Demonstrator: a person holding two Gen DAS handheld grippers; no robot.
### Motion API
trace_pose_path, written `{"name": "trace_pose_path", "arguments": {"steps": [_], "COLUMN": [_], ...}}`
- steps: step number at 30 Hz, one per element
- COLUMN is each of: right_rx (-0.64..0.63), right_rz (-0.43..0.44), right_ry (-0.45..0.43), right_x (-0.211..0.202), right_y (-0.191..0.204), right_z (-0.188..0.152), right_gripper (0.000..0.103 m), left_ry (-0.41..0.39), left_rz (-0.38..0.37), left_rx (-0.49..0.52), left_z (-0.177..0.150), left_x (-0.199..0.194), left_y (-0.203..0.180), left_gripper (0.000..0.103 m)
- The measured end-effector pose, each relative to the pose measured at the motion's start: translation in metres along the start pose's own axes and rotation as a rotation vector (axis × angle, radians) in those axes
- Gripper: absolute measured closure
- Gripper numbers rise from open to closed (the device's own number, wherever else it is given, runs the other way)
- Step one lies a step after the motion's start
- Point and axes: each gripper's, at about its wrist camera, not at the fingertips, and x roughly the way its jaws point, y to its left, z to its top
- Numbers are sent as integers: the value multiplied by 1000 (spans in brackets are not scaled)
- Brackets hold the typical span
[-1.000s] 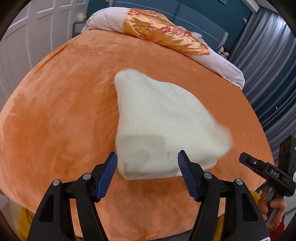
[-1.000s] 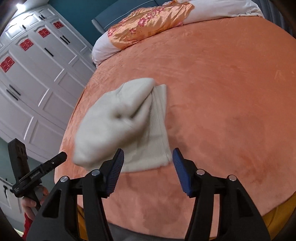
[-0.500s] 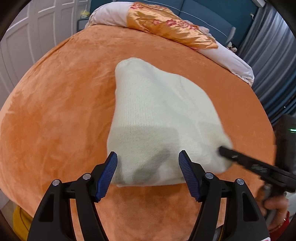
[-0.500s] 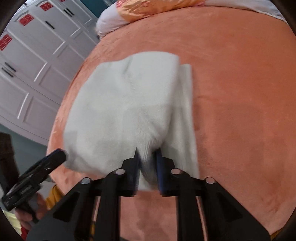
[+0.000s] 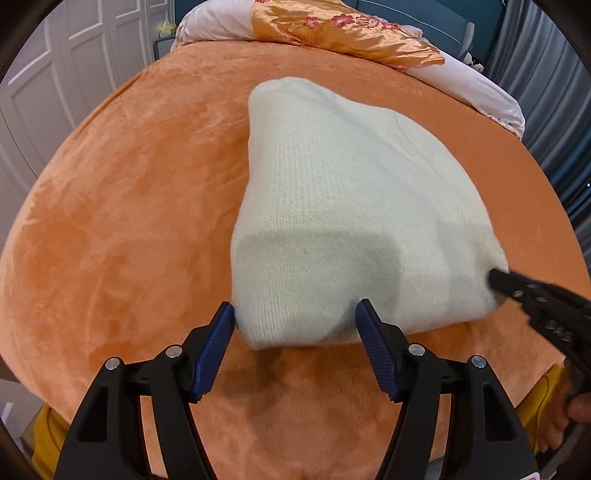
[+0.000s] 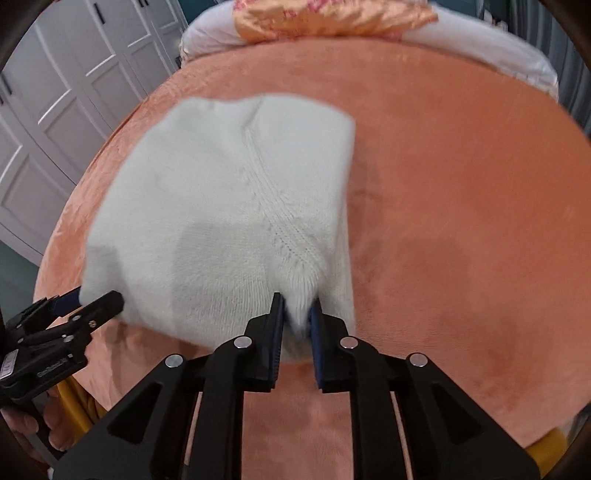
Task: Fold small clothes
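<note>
The cream knit garment (image 5: pixel 332 221) lies on the orange plush bedspread (image 5: pixel 110 221), its near edge lifted at six o'clock in both wrist views. The right gripper (image 6: pixel 297 314), whose jaws have just been opening a little, pinches a fold of that near edge between narrow blue pads. The left gripper (image 5: pixel 295 325) stands wide with the garment's near left corner between its pads (image 5: pixel 218 350), which are not pressed in on the knit; pillows (image 5: pixel 347 33) lie at twelve o'clock.

Knit garment (image 5: pixel 351 206) on bedspread (image 5: pixel 122 221), pillows (image 5: pixel 347 33) behind
</note>
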Motion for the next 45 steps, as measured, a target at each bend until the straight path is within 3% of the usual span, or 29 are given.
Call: {"name": "trace_pose_path", "arguments": {"steps": [4, 11, 19, 26, 31, 45], "right_rx": [8, 60, 112, 86, 76, 52], "right_rz": [-29, -98, -176, -191, -181, -199], "right_ry": [-72, -100, -78, -60, -55, -110], "right_x": [-29, -39, -25, -10, -3, 5], "right_y": [2, 2, -8, -1, 3, 12], "right_z": [-15, -51, -89, -111, -119, -130], "right_gripper": [61, 34, 27, 26, 25, 15], "left_ry": [-22, -35, -30, -15, -52, -117], "left_rz": [35, 69, 119, 126, 149, 189], "left_rx": [21, 37, 30, 13, 45, 24], "left_z": [-9, -37, -71, -91, -97, -108], "left_x": [-12, -18, -6, 7, 7, 14], "left_y": [-11, -34, -42, -38, -43, -43], "left_gripper": [37, 29, 29, 29, 28, 12]}}
